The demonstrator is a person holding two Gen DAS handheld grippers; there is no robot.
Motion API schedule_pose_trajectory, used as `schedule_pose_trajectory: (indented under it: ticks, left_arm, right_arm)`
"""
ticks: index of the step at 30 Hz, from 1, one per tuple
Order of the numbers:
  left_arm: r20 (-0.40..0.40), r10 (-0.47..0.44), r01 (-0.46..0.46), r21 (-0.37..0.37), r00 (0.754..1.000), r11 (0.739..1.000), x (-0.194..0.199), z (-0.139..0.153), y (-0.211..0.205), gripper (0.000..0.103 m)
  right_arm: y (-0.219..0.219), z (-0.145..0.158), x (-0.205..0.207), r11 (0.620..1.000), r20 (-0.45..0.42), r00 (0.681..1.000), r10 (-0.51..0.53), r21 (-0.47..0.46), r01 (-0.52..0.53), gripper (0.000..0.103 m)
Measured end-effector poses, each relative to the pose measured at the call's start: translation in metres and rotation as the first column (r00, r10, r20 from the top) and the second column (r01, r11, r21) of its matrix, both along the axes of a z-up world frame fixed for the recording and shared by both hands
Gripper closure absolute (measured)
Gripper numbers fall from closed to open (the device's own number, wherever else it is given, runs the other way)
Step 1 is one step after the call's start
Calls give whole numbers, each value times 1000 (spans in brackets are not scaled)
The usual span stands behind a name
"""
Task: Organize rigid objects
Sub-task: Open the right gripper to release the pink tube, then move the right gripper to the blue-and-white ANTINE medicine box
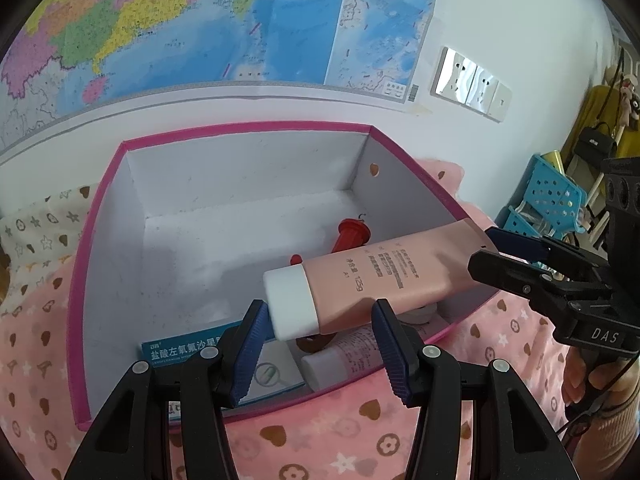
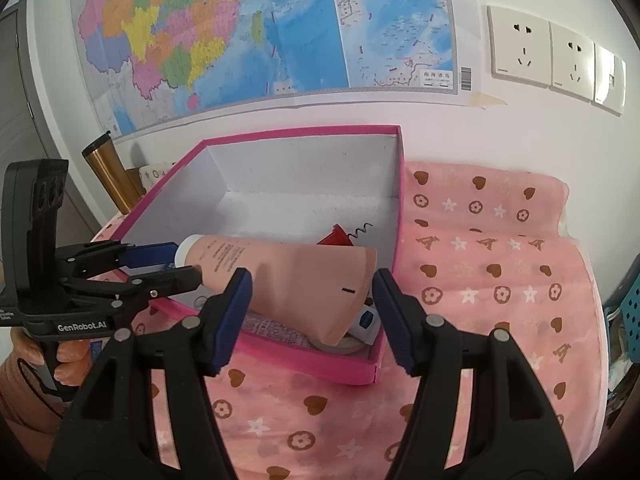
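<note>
My left gripper [image 1: 318, 354] clamps the white cap of the peach-pink plastic tube [image 1: 372, 280]; my right gripper [image 2: 312, 316] grips its flat crimped end. Beyond the fingers, the tube spans the pink-edged cardboard box [image 2: 304, 133].

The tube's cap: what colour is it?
White cap, clearest in the left wrist view.

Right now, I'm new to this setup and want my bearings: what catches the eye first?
A pink tube with a white cap hangs over the magenta-rimmed box, cap end in the left gripper, flat end in the right gripper. Behind, a colourful map fills the wall.
</note>
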State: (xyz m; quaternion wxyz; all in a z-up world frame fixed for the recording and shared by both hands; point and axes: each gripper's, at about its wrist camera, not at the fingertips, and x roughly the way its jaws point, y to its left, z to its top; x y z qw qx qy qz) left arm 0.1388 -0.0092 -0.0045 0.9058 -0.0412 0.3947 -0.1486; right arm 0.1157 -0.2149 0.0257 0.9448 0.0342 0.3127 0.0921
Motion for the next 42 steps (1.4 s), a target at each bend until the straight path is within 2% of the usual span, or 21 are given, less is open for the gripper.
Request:
schedule_pose_trajectory:
  ticks: [8,12,15,21,25,30,35,39,42]
  left_arm:
    - [-7,-25,25,2,1000,1000,4,0,-7,49]
    - [18,-26,26,17,999,1000,-4,4,-7,49]
    - [51,-22,21,15,998,1000,-18,11,-1,47]
    - [147,-13,12,11,989,1000,-66,32,27,42]
    - [161,26,-30,23,987,999,-98,32,55,40]
    - [81,106,-111,57,991,992,-117,7,84,40]
    - [-13,159,-159,31,987,987,-128,-23,108,40]
    - [-74,165,-166,-4,983,986,-135,-39,116,40]
    - [-108,166,-169,-20,980,985,-141,-49,118,40]
  right_arm:
    - [13,-3,1,998,1,1000,-3,-64,3,38]
    - [16,-3,-4,997,8,1000,1,-71,0,38]
    - [16,-3,-13,999,11,1000,11,-51,-11,38]
    - [34,-7,-45,988,7,988,151,34,-151,38]
    - [62,-22,-69,954,-33,956,290,85,-286,38]
    - [102,-50,-84,902,-114,898,424,141,-408,38]
    - [139,-72,-92,848,-181,831,525,187,-496,38]
    - [165,-88,-100,809,-226,779,585,218,-545,38]
    - [174,-97,-102,797,-248,759,602,234,-556,38]
